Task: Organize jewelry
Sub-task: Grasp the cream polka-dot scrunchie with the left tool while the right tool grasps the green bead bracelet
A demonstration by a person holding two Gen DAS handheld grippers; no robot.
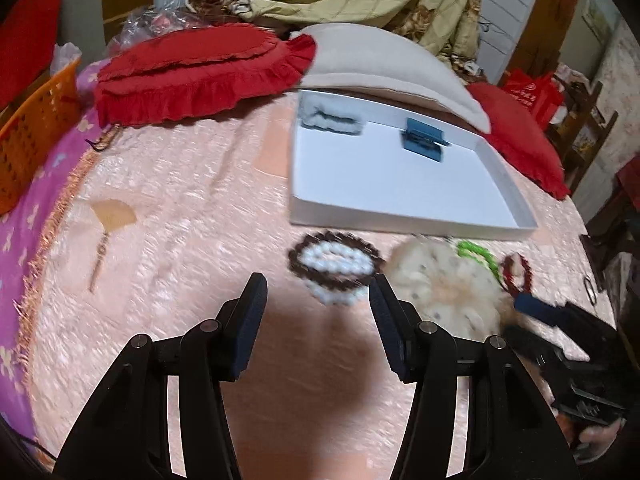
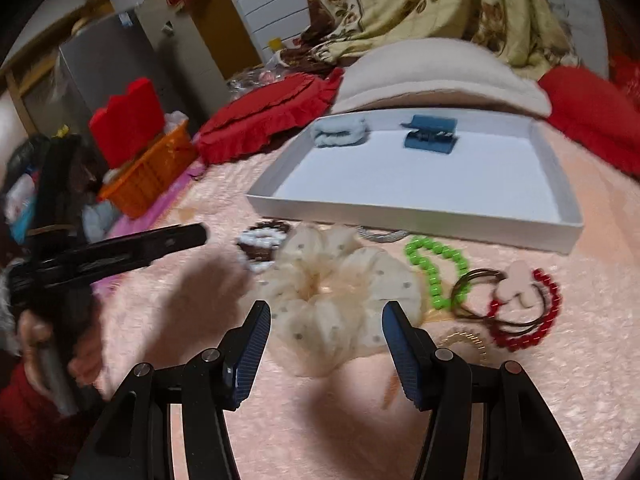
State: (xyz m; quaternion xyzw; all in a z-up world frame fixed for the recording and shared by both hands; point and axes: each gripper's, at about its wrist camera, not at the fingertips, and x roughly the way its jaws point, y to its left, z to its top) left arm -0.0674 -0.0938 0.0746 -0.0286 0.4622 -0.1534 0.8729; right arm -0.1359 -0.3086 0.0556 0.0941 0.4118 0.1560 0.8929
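Jewelry is left loose on the bed, below the white tray [image 2: 416,210] at frame centre. Left gripper [image 1: 318,292] is held wide open, empty, toward the pearl bracelet [image 1: 334,264]. Right gripper [image 2: 326,320] is spread wide, empty, around the scrunchie [image 2: 332,292], likely for pickup.
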